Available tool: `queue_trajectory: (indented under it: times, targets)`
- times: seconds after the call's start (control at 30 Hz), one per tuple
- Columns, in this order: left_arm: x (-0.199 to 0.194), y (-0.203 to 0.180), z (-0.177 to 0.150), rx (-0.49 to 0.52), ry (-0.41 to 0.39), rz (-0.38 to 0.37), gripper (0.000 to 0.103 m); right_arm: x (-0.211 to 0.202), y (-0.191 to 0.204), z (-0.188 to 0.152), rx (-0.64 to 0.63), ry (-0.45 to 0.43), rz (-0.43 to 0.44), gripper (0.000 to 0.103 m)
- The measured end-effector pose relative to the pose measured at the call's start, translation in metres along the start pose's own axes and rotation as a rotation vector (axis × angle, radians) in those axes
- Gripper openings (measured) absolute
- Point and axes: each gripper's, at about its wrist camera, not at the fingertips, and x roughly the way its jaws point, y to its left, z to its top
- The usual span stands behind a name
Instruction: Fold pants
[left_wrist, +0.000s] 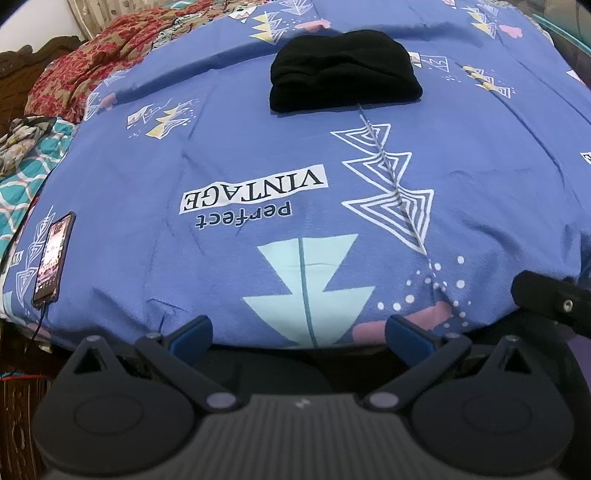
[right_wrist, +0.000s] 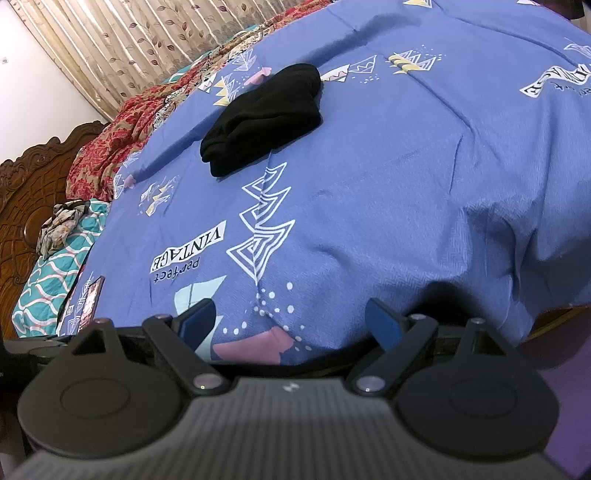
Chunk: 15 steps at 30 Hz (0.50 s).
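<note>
Black pants (left_wrist: 345, 70) lie folded into a compact bundle far back on the blue patterned bedsheet (left_wrist: 236, 147). In the right wrist view the same bundle (right_wrist: 264, 118) sits up and left of centre. My left gripper (left_wrist: 299, 330) hovers open over the bed's near edge, nothing between its blue-padded fingers (left_wrist: 192, 332). My right gripper (right_wrist: 290, 319) is also open and empty at the near edge, well short of the pants. A black part of the right gripper (left_wrist: 550, 302) shows at the right edge of the left wrist view.
A phone (left_wrist: 53, 258) on a cable lies at the bed's left edge. A teal patterned cloth (right_wrist: 55, 273) and a red floral blanket (left_wrist: 85, 70) are bunched along the left by the carved wooden headboard (right_wrist: 22, 195). Curtains (right_wrist: 122, 40) hang behind.
</note>
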Motion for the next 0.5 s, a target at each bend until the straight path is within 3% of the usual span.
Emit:
queue_trajectory:
  times: [0.5]
  targets:
    - [0.0006, -0.0081, -0.003, 0.045, 0.007, -0.007, 0.103, 0.0003, -0.0004, -0.001, 0.002, -0.006, -0.007, 0.09]
